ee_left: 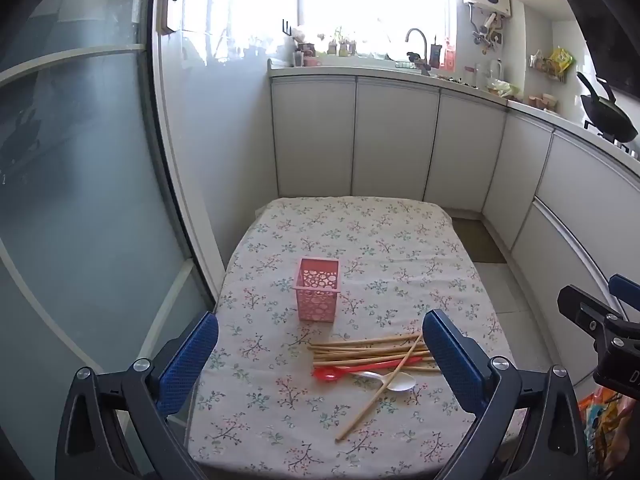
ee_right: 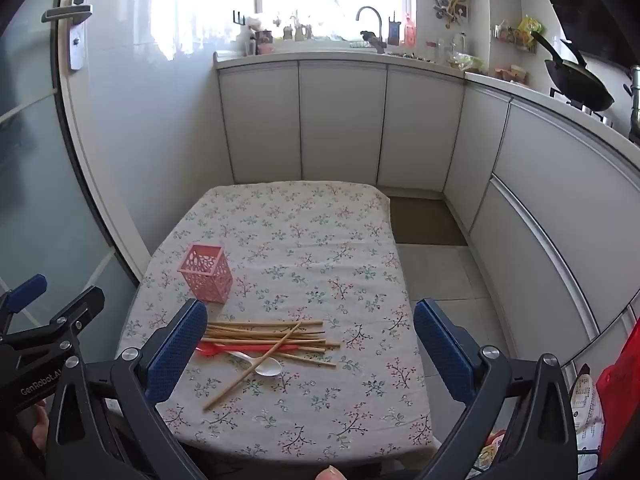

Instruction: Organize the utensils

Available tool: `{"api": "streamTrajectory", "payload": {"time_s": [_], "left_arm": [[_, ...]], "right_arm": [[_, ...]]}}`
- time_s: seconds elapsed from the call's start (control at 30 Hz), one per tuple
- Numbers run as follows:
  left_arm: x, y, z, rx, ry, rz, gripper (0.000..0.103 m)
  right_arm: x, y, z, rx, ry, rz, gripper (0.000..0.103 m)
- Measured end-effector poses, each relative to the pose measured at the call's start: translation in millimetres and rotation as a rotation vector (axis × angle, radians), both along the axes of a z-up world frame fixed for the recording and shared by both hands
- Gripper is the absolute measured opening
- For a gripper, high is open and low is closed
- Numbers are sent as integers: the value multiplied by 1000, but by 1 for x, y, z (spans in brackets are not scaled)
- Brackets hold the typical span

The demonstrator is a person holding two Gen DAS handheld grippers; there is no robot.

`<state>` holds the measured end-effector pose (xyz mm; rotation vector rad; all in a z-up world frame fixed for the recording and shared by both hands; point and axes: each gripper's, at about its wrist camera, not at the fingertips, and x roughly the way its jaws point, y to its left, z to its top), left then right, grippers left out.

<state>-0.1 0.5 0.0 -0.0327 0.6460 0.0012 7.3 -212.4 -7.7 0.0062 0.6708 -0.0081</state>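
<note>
A pink perforated holder [ee_left: 318, 295] [ee_right: 206, 279] stands upright and empty on the floral tablecloth [ee_left: 420, 248] [ee_right: 320, 232]. In front of it lie several wooden chopsticks [ee_left: 368, 350] [ee_right: 268, 334], a red spoon [ee_left: 344, 371] [ee_right: 218, 349] and a white spoon [ee_left: 394, 381] [ee_right: 266, 367]; one chopstick lies diagonally across the pile. My left gripper [ee_left: 320, 350] is open and empty above the near table edge. My right gripper [ee_right: 310, 340] is open and empty, hovering near the pile. The right gripper also shows at the left wrist view's right edge [ee_left: 592, 316].
White kitchen cabinets [ee_left: 392, 140] [ee_right: 340, 120] run behind and to the right, with a sink tap [ee_left: 416, 40] and a black wok [ee_right: 576, 76] on the counter. A glass door [ee_left: 80, 200] stands at the left. Tiled floor [ee_right: 436, 280] lies right of the table.
</note>
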Motion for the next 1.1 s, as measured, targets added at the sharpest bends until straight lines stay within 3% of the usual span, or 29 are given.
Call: {"api": "streamTrajectory", "payload": {"time_s": [1.1], "left_arm": [[-1,-5,3,28,-5,-10,103]], "right_arm": [[-3,1,8,24,-2,7,103]]}}
